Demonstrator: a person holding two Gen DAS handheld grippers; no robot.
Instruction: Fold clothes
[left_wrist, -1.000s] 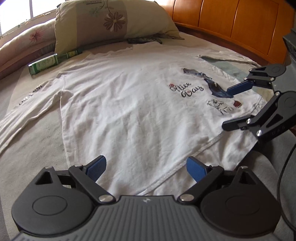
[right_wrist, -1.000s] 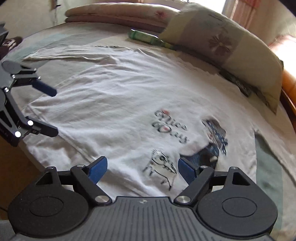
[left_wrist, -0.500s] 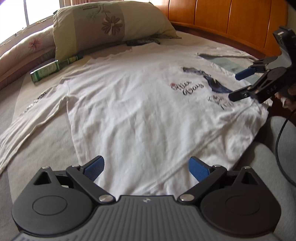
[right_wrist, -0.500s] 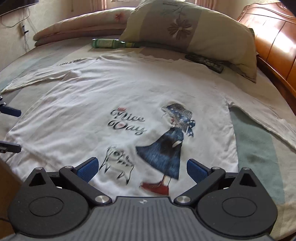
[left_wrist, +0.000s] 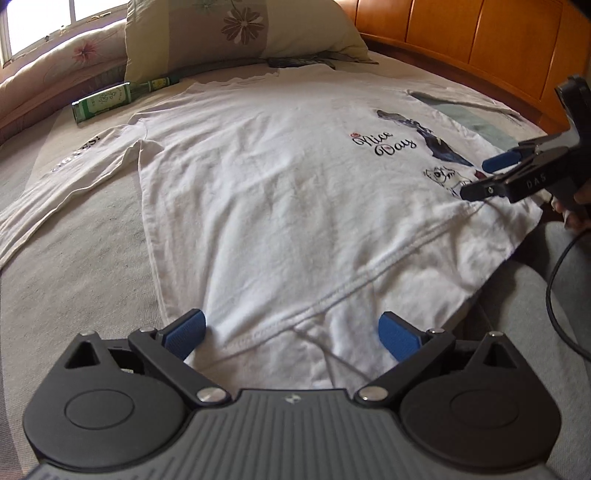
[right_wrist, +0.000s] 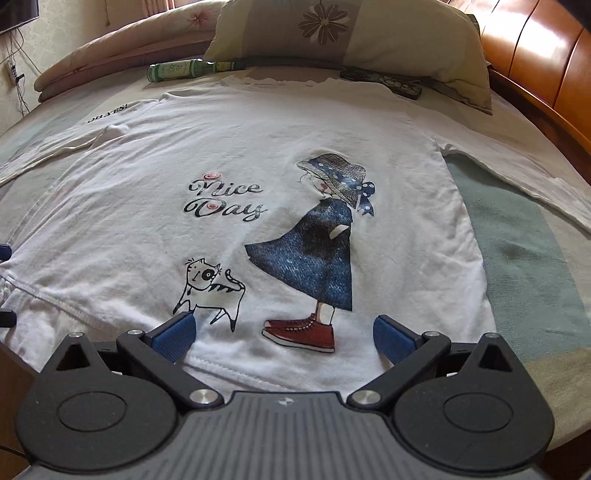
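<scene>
White long-sleeved shirt (right_wrist: 280, 155) spread print-side up on the bed (right_wrist: 524, 258), sleeves out to left and right, collar toward the far pillow (right_wrist: 354, 33). The near hem hangs past the bed's near edge, and its front layer is curled back so the underlayer shows. No fold crosses the body of the garment.

Left tool (left_wrist: 291, 332): blue pads set wide, poised at the near-left corner of the hem, the stitched edge lying between them but not gripped. Right tool (right_wrist: 282, 334): pads likewise wide, low over the hem just below the printed red shoe; in the left view it appears edge-on at the near-right corner (left_wrist: 491, 177).

Each tool sits at one end of the hem, an arrangement suited to pinching both corners together, so that the cloth could be lifted evenly rather than skewed.

A green bottle (left_wrist: 110, 101) and a dark remote (right_wrist: 384, 83) lie at the far side, near the collar, where a fold carried that way could meet them.
</scene>
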